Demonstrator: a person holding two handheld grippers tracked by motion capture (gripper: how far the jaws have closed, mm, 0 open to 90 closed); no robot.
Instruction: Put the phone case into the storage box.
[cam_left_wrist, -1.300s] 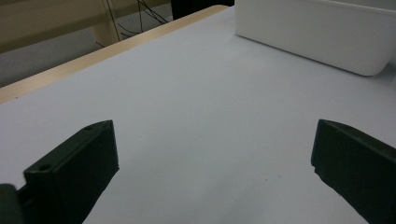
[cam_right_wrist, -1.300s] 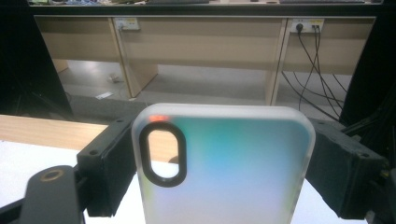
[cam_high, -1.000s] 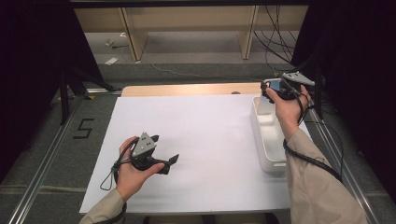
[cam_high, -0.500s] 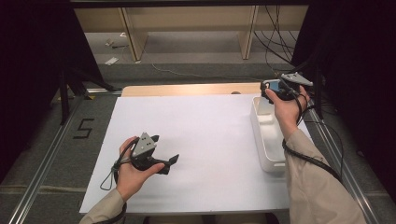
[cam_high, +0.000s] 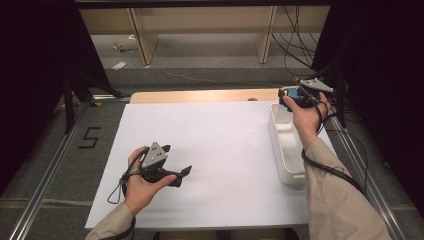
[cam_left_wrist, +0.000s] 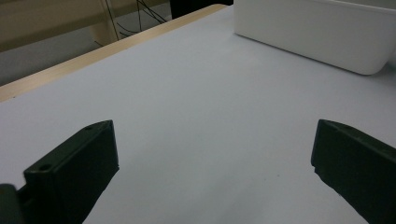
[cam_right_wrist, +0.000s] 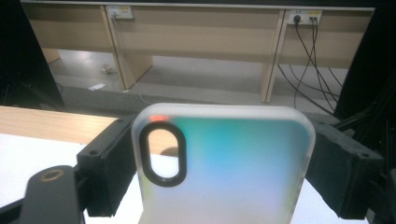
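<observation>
A translucent phone case (cam_right_wrist: 224, 168) with a teal sheen and an oval camera cut-out stands upright between the jaws of my right gripper (cam_right_wrist: 224, 140), and both pads press on its sides. From above, my right gripper (cam_high: 291, 96) holds the phone case (cam_high: 290, 92) in the air over the far end of a white bin (cam_high: 286, 150). My left gripper (cam_high: 177, 160) rests low over the white sheet (cam_high: 220, 135) near the front left. Its jaws stand wide apart with nothing between them. In its own view my left gripper (cam_left_wrist: 215, 154) has bare sheet in the gap.
The white bin (cam_left_wrist: 317, 37) lies along the right side of the sheet. A wooden table edge (cam_high: 200, 96) runs along the far side. Metal rails (cam_high: 50, 170) flank the table. Cables (cam_high: 300, 40) hang over shelving behind.
</observation>
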